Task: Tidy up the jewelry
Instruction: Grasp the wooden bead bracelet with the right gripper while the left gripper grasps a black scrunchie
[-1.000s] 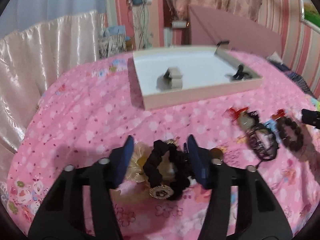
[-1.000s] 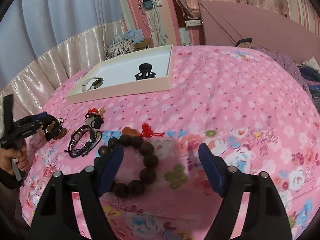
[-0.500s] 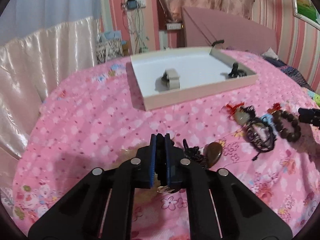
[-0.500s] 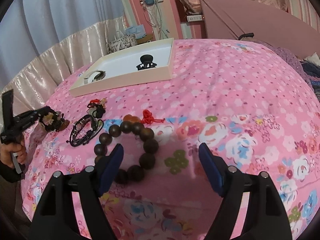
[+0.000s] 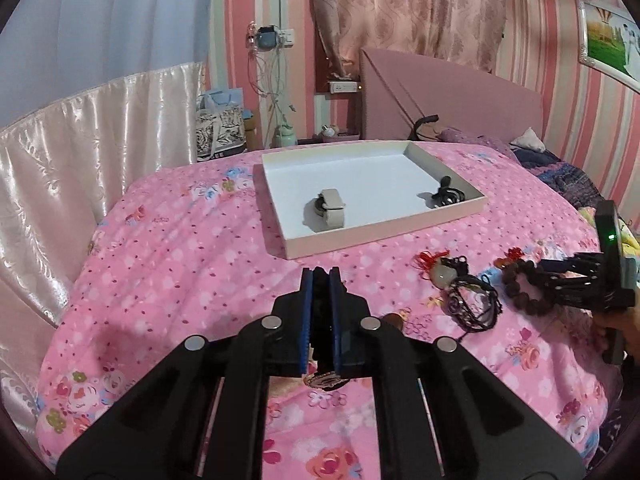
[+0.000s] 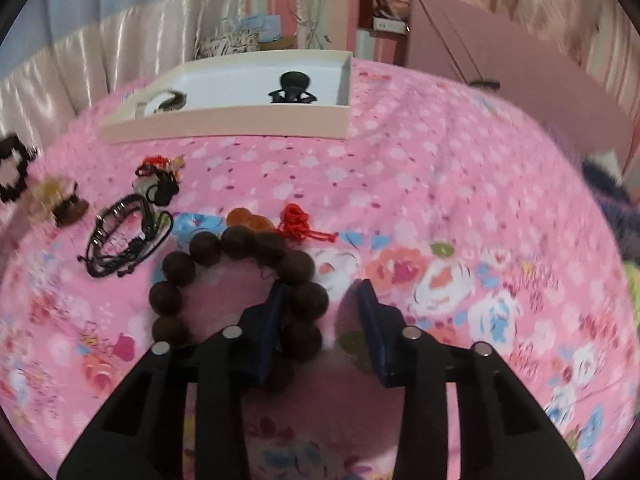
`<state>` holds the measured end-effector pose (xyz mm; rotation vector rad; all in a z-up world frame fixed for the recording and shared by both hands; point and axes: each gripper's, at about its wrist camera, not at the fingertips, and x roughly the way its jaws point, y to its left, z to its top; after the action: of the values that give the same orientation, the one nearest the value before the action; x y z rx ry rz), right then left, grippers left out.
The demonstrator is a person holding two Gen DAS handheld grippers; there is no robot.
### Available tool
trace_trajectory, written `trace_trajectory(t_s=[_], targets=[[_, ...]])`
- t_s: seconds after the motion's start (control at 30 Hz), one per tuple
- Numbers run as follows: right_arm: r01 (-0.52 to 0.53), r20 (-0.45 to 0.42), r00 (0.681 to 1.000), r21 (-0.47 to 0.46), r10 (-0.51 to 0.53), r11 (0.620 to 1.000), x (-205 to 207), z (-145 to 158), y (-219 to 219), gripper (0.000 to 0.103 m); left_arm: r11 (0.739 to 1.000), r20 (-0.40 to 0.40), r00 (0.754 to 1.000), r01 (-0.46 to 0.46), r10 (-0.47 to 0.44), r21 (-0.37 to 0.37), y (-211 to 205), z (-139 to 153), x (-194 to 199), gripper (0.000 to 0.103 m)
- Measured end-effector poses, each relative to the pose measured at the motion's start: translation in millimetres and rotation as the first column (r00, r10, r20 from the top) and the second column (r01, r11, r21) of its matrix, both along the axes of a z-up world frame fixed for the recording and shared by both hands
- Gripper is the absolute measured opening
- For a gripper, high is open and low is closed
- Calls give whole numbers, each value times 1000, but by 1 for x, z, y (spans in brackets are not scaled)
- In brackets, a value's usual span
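Left hand-held gripper (image 5: 321, 276) clenched on black scrunchie (image 5: 320, 320); right hand-held gripper (image 6: 322, 292) part-open — straddling bead bracelet (image 6: 236, 280).

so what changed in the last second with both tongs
The left tongs closed on the black scrunchie and lifted it off the bedspread. The right tongs narrowed and dropped to straddle the wooden bead bracelet, still open. The tray and its two items stayed put.

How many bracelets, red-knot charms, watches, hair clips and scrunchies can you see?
Bracelets: 2 (brown bead bracelet, black cord bracelet)
Red-knot charms: 2 (jade charm, orange charm)
Watches: 1 (watch)
Hair clips: 1 (hair clip)
Scrunchies: 1 (black scrunchie)
Total: 7
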<state>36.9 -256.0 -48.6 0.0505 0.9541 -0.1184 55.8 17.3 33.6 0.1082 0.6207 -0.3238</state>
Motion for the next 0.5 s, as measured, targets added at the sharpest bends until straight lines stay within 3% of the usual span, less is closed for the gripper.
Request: trace_trajectory(t_s=[0.1,0.2,0.23,0.33,0.5], targets=[[-27,-7,1000,-21,27,999,1,2,8,19,1000,-8,1000,9,-9,-3,-6,-3,-1,6],[-26,13,1000,53,25,998,0,7,5,18,1000,-19,1000,9,-9,-7,-11,-5,3,6],[-25,33,999,111,22,994,-2,11,0,18,1000,-18,1000,11,-11,-7,-14,-5,4,6],[-25,107,994,171,7,985,-7,32,-4,18,1000,-13,1000,19,-19,-6,-22,-3,9,6],[-95,218,975,208,49,974,7,72,4,18,999,10,999,51,-51,-16,-46,9,32,6]])
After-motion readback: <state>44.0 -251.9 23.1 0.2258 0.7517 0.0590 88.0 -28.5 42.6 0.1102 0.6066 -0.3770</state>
